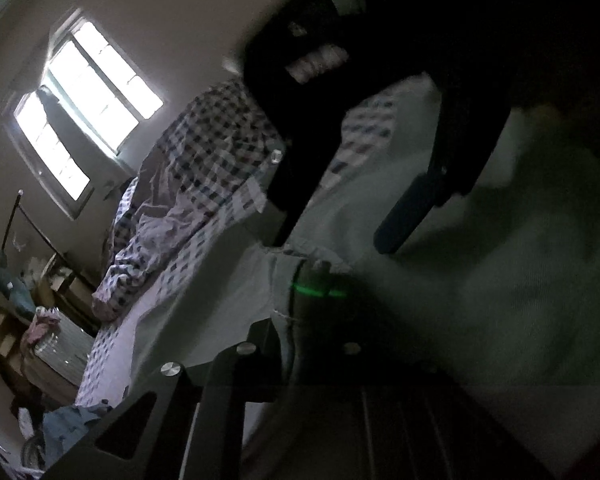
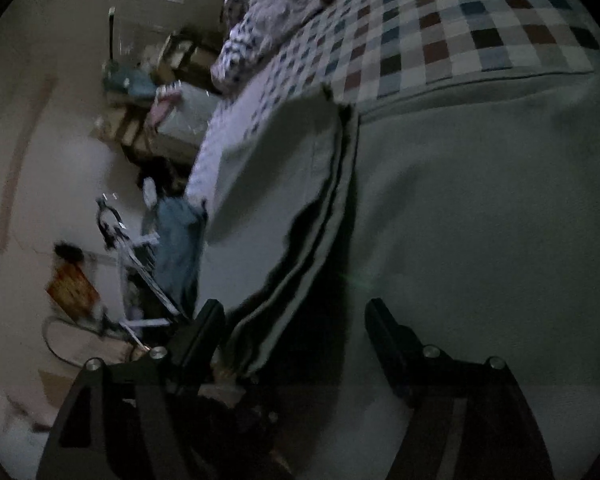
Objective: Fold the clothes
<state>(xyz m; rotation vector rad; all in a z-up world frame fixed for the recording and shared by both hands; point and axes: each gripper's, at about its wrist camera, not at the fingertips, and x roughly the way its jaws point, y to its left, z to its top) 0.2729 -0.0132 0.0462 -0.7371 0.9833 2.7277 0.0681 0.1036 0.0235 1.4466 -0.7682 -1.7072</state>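
the right gripper (image 2: 296, 316) hung low over a pale grey-white garment (image 2: 480, 220) that was spread across the near half of the bed. its two black fingers (image 2: 204, 332) stood well apart, one at about 7 o'clock and one at about 5 o'clock of the right wrist view, with nothing clamped between them. a folded edge of the garment, showing stacked seams (image 2: 320, 240), ran from about 12 o'clock down toward the left finger, and it ended just beside that finger; contact could not be judged in the dim light.

in the left wrist view that same gripper (image 1: 332, 244) came in from 1 o'clock, fingers spread, one tip down at the cloth edge near the centre. the left gripper's own fingertips were not clearly seen: only its dark frame (image 1: 204, 412) showed at 6 o'clock, blurred, with a green light (image 1: 320, 291) above it, so whether it was apart or together could not be told. the pale garment (image 1: 460, 280) filled the view from 3 to 5 o'clock.

a checked bedsheet (image 2: 440, 32) covered the bed beyond the garment, toward 1 o'clock, with a crumpled checked quilt (image 1: 188, 184) farther off. a bright window (image 1: 88, 104) sat at 10 o'clock, and cluttered boxes and a basket (image 1: 60, 344) lay at 8 o'clock.
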